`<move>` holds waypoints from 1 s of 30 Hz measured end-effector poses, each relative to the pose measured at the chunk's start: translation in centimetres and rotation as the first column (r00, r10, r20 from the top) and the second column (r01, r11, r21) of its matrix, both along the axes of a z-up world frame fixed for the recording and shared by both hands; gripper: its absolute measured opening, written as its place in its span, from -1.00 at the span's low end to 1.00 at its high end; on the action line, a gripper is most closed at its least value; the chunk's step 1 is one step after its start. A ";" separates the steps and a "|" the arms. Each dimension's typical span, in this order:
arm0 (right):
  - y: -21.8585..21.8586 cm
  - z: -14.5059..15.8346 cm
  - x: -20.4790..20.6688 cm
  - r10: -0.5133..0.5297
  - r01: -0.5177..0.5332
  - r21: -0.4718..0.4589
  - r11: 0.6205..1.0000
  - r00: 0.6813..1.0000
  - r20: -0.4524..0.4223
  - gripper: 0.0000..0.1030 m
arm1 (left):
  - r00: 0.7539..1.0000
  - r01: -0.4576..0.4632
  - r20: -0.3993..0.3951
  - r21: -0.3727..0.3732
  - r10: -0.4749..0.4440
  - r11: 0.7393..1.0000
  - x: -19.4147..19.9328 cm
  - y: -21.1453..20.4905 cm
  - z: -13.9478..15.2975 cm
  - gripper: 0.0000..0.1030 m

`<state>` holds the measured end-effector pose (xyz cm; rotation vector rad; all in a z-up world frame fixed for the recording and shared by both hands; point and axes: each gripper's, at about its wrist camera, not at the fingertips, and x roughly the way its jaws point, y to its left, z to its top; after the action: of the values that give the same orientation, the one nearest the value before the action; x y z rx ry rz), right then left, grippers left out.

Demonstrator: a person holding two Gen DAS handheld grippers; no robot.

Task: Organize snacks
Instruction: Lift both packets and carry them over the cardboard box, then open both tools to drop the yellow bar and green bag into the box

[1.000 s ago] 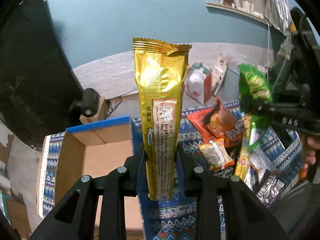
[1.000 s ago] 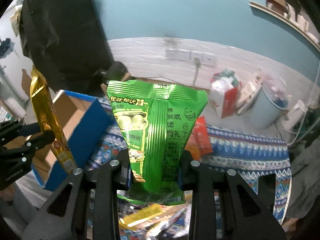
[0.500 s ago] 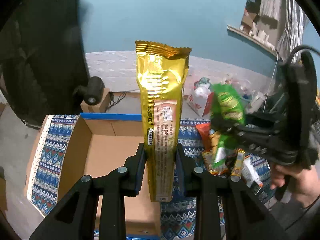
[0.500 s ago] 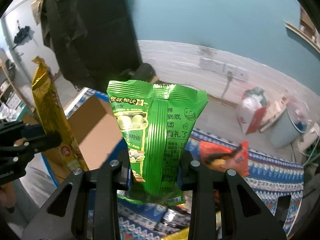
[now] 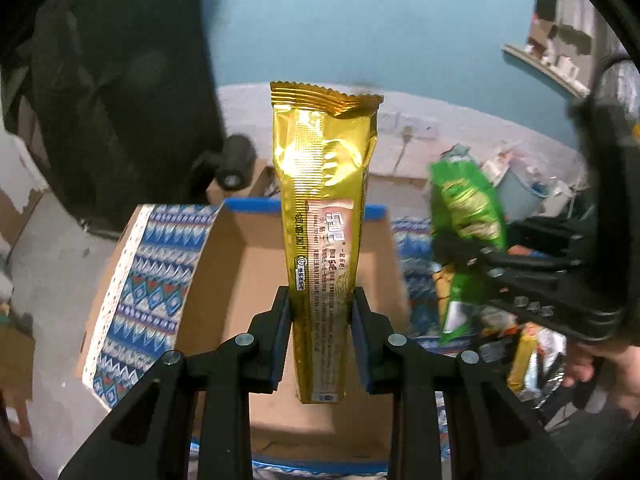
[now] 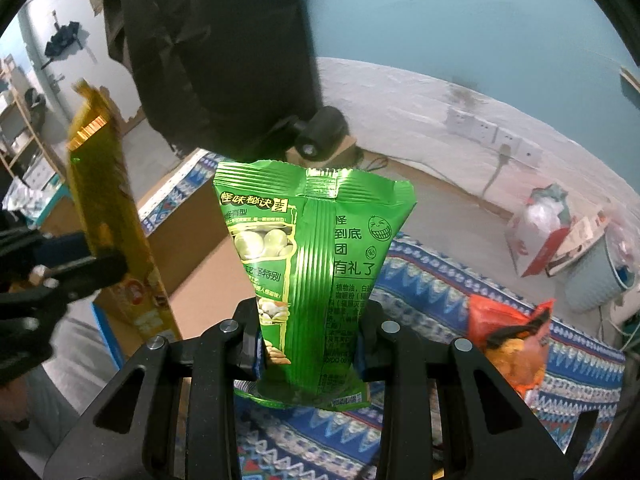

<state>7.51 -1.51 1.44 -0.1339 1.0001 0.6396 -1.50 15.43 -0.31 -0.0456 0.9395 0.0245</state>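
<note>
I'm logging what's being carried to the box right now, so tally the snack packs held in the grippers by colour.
Gold packs: 1, the gold wrapper in the left gripper
Green packs: 1, the green bag in the right gripper
Total: 2

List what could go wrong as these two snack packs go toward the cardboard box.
1. The left gripper pinches the long gold pack near its bottom end; the tall free part could swing or catch the cardboard box wall.
2. The right gripper, holding the green pack, is close beside the left; they may bump over the box.
</note>
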 end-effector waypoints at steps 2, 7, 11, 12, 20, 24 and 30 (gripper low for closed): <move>1.0 -0.3 0.0 0.013 -0.012 0.006 1.000 1.000 -0.010 -0.42 | 0.999 -0.021 -0.033 0.003 0.021 1.000 0.2 1.0 -1.1 -0.45; 3.5 -0.9 0.0 0.046 -0.046 0.010 0.999 0.998 -0.032 -0.42 | 0.992 -0.063 -0.108 0.032 0.066 0.997 0.7 3.0 -3.9 -0.45; 5.4 -1.5 -0.1 0.066 -0.065 0.015 0.998 0.997 -0.051 -0.41 | 0.982 -0.094 -0.159 0.067 0.103 0.993 0.9 3.8 -5.7 -0.44; 5.8 -1.7 -0.2 0.071 -0.070 0.016 0.997 0.996 -0.055 -0.41 | 0.980 -0.101 -0.168 0.068 0.111 0.993 1.0 4.0 -5.9 -0.44; 8.1 -2.9 -0.2 0.106 -0.105 0.013 0.994 0.989 -0.099 -0.41 | 0.967 -0.143 -0.197 0.094 0.159 0.985 1.0 5.2 -6.6 -0.40; 8.9 -3.6 -0.2 0.118 -0.119 -0.001 0.993 0.986 -0.117 -0.39 | 0.968 -0.154 -0.184 0.103 0.171 0.983 0.8 5.3 -6.1 0.04; 9.1 -3.9 0.2 0.123 -0.124 0.006 0.992 0.982 -0.141 0.23 | 0.974 -0.143 -0.160 0.112 0.160 0.983 0.6 4.8 -5.1 0.15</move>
<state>7.67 7.57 -2.42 -0.1556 1.1354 0.7693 -0.87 20.23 -5.46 -0.0229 1.1016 0.2203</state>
